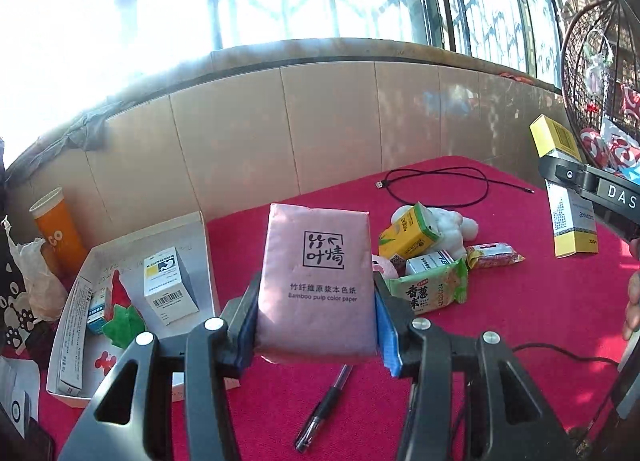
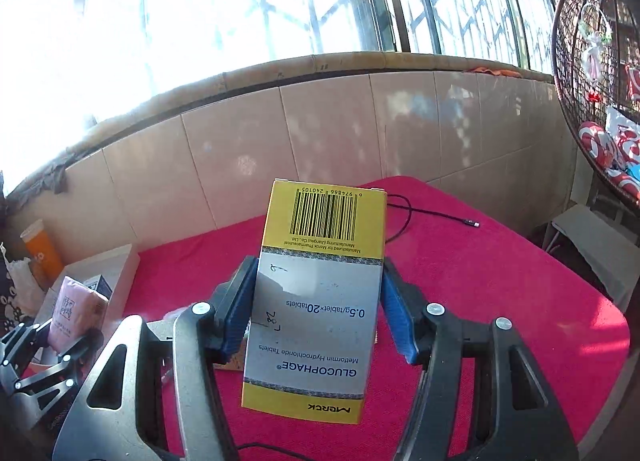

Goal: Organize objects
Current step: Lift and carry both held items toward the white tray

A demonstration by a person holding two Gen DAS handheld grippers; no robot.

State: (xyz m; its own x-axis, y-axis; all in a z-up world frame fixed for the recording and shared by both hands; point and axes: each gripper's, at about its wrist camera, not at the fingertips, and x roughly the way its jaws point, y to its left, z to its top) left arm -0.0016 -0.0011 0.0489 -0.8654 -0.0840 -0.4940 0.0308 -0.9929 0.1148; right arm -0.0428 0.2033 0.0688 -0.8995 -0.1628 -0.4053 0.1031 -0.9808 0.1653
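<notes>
My left gripper (image 1: 317, 301) is shut on a pink tissue pack (image 1: 316, 261), held upright above the red table (image 1: 520, 321) with its blue pads pressing both sides. The pack (image 2: 78, 311) also shows at the lower left of the right wrist view. My right gripper (image 2: 318, 281) is shut on a yellow and grey medicine box (image 2: 320, 321), raised off the table with the barcode end away from me. From the left wrist view that box (image 1: 560, 197) hangs at the far right. Behind the tissue pack lies a pile: a yellow carton (image 1: 408, 235), a green snack pack (image 1: 428, 289), a red snack bar (image 1: 494, 255).
A white tray (image 1: 192, 229) at the left holds a white medicine box (image 1: 170, 285) and other small packs. An orange cup (image 1: 56, 229) stands behind it. A black pen (image 1: 324, 409) lies near me and a black cable (image 1: 440, 185) at the back. A tiled wall bounds the far side.
</notes>
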